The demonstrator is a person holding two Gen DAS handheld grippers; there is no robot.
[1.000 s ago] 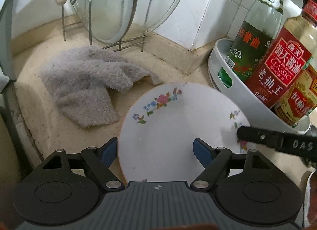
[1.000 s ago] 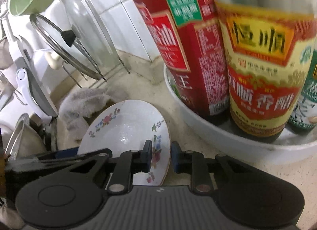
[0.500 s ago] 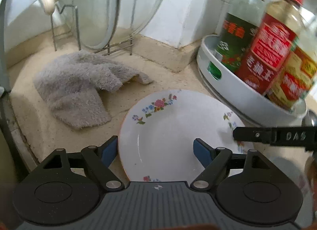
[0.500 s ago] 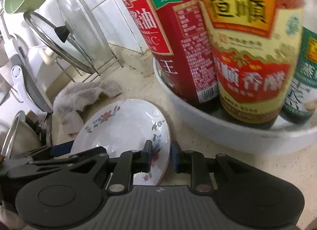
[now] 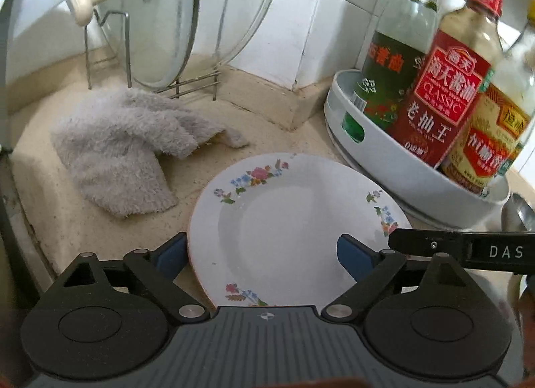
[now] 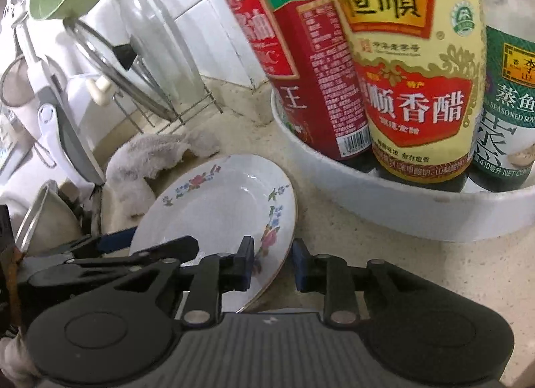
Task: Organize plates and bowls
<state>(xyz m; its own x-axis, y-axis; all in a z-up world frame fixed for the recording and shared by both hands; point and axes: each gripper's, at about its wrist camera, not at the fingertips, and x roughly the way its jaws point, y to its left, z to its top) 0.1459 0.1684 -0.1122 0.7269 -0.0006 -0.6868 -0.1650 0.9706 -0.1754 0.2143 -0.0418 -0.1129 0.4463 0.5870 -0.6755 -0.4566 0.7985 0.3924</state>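
The floral plate [image 5: 294,227] lies on the table [image 5: 274,140], just beside the white bottle tray [image 5: 394,167]. Its right rim is straddled by the right tongs [image 6: 272,262], opening, pads apparently clear. The left tongs [image 5: 264,254] are opening wide. Both should be drawn back level, so the rim is not snagged.

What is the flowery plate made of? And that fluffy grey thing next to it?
The flowery plate looks like glazed ceramic or porcelain: white, smooth and shiny, with painted flowers and a thin coloured rim. The fluffy grey cloth looks like soft terry or microfibre fabric: fuzzy, matte and crumpled into folds on the counter.
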